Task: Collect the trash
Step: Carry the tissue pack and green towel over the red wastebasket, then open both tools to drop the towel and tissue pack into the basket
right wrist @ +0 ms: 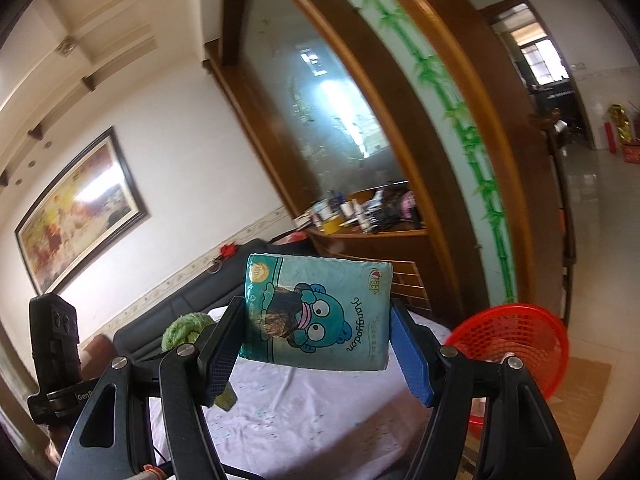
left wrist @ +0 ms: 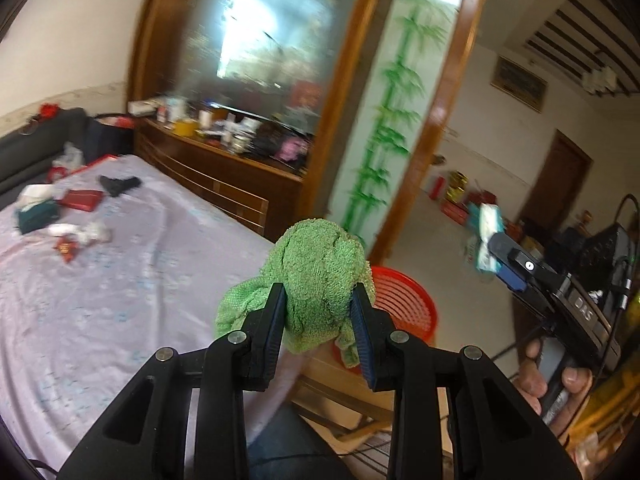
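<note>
My left gripper [left wrist: 318,316] is shut on a bunched green cloth [left wrist: 320,268], held in the air over the bed's edge. Just beyond the cloth stands a red mesh basket [left wrist: 404,304] on the floor. My right gripper [right wrist: 316,344] is shut on a teal tissue pack with a cartoon face [right wrist: 320,316], its jaws wide around the pack. The red mesh basket [right wrist: 516,344] lies low to the right of that pack. In the left wrist view the right gripper [left wrist: 494,246] shows at the right, carrying the tissue pack [left wrist: 489,236]. The green cloth [right wrist: 186,330] peeks in at the left of the right wrist view.
A bed with a pale purple sheet [left wrist: 120,280] carries red packets [left wrist: 82,199], white wrappers [left wrist: 86,232], a dark green pouch [left wrist: 38,216] and a black item [left wrist: 120,184]. A cluttered wooden cabinet [left wrist: 224,160] stands behind it. A person's hand [left wrist: 556,380] grips the right tool.
</note>
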Demonstrator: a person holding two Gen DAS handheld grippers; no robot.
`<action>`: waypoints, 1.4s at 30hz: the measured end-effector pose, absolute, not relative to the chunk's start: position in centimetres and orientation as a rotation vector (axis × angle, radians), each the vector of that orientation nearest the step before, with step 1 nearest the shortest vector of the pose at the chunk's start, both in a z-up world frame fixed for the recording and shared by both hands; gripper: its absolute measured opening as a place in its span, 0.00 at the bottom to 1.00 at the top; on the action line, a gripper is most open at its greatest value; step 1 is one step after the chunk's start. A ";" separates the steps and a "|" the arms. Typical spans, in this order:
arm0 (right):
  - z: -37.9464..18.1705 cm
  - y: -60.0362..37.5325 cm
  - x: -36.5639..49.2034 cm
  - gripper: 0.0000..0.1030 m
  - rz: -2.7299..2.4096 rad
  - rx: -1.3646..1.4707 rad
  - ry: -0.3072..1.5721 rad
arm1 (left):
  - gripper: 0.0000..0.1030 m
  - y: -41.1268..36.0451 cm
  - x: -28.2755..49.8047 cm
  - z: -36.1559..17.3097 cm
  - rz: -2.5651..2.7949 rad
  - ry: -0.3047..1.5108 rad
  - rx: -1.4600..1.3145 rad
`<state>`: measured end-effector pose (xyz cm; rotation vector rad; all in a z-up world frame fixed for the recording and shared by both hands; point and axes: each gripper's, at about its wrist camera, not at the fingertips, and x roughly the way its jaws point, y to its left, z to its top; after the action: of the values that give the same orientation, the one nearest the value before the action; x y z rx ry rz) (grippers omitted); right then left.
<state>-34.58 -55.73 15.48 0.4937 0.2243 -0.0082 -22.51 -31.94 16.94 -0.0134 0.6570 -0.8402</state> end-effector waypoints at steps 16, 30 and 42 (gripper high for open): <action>11.6 -63.0 -35.4 0.72 -0.170 0.611 0.273 | 0.30 -43.6 -19.9 13.7 -1.091 0.784 0.086; 8.0 -68.0 -34.2 0.72 -0.238 0.720 0.333 | 0.30 -51.9 -17.7 7.5 -1.178 0.935 0.097; 5.7 -69.8 -32.4 0.72 -0.248 0.768 0.375 | 0.30 -54.2 -17.1 4.4 -1.162 1.009 0.136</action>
<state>-32.41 -69.80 5.70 0.7682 0.3754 -0.2481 -17.15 -54.22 4.37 0.1361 1.0091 -1.1619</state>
